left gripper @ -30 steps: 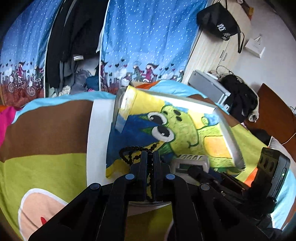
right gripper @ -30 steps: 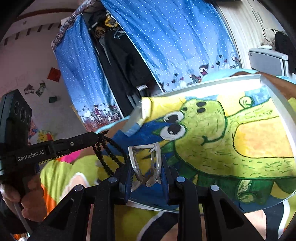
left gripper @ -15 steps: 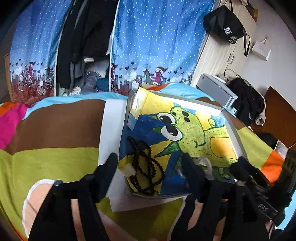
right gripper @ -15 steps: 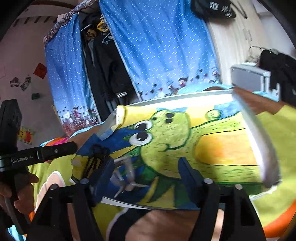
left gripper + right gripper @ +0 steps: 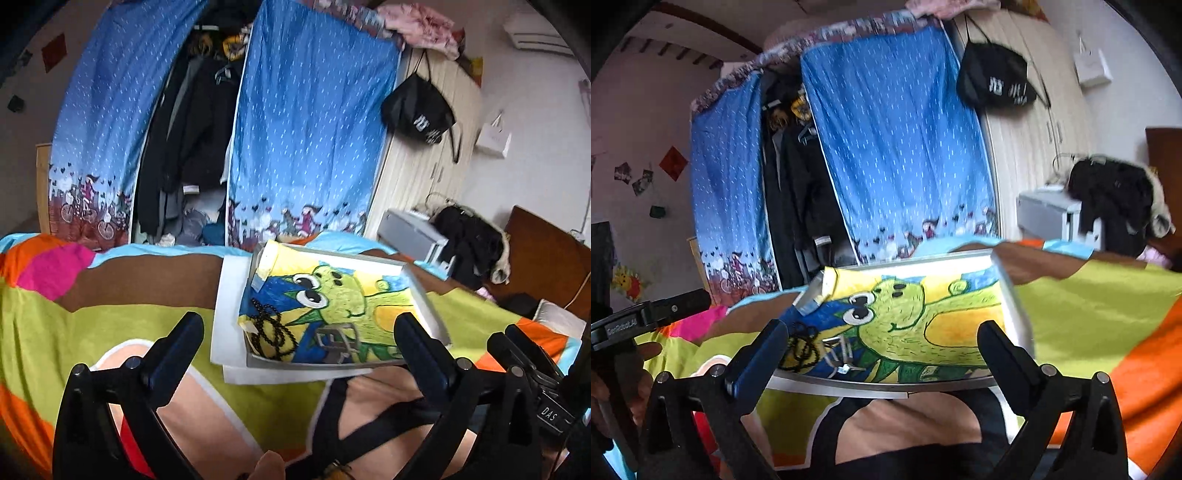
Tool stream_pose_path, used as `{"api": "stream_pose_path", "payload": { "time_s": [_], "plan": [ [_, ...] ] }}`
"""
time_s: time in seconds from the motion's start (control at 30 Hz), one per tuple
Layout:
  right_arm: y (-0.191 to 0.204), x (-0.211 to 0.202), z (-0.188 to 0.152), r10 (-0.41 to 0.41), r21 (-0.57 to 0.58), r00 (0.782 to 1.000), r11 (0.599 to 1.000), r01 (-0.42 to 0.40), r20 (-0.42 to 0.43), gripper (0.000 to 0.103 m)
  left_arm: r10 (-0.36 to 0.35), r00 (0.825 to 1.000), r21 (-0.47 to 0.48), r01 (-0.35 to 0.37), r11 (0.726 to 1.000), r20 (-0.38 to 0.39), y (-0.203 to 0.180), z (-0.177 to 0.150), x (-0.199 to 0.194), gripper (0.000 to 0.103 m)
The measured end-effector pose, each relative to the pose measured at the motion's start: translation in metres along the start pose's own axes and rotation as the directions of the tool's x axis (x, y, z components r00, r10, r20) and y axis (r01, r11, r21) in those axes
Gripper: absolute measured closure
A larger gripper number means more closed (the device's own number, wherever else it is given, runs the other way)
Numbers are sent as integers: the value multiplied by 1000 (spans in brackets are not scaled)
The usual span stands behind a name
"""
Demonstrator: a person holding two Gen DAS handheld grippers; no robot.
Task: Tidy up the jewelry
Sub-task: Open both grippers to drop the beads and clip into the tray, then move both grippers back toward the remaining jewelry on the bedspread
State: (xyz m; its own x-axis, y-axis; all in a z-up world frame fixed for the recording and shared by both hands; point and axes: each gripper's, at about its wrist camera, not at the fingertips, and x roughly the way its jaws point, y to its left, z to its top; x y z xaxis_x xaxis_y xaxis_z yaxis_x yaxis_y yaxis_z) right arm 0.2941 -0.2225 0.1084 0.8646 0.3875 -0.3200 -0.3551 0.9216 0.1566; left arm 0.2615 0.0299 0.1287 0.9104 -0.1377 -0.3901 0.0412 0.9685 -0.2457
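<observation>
Bed (image 5: 110,325) with patchwork quilt carries a shallow tray (image 5: 424,291) lined with a green cartoon drawing. In its near-left corner: black bead necklace (image 5: 271,328), silver buckle-like clasp (image 5: 338,338) just beside it. Left tongs (image 5: 299,339) and right tongs (image 5: 882,345) have both just been opening, now spread wide, nothing between them. Necklace looks limp and light, likely slippery; pinch a bunched loop. Clasp stiff; grip across its frame.

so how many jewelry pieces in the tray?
2. Black bead necklace at the tray's near-left corner; silver bangle just right of it. Nothing else visible, though the liner's folded corner could hide something.
</observation>
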Motion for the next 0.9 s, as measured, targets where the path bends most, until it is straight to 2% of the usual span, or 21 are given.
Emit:
{"api": "stream_pose_path", "payload": {
  "time_s": [0.13,0.27,0.47,0.6,0.77,0.9],
  "plan": [
    [14,-39,-4,-2,-22,998,1000,3,58,0,20,999,53,-22,998,40,-14,-13,-37,2],
    [29,-78,-14,-14,-44,995,999,19,99,0,4,999,96,-9,995,53,-26,-36,-71,2],
    [44,-123,-35,-42,-66,992,997,50,121,0,-3,997,94,-4,996,71,-35,-72,-114,2],
    [53,-151,-53,-66,-80,984,994,80,166,0,-3,996,58,-2,998,87,-34,-90,-140,2],
    [63,-170,-73,-71,-93,990,992,83,122,0,15,995,55,-21,998,102,-30,-110,-170,2],
    [66,-181,-92,-76,-74,994,994,81,77,0,31,997,53,-35,998,75,-29,-126,-178,2]
  ]
}}
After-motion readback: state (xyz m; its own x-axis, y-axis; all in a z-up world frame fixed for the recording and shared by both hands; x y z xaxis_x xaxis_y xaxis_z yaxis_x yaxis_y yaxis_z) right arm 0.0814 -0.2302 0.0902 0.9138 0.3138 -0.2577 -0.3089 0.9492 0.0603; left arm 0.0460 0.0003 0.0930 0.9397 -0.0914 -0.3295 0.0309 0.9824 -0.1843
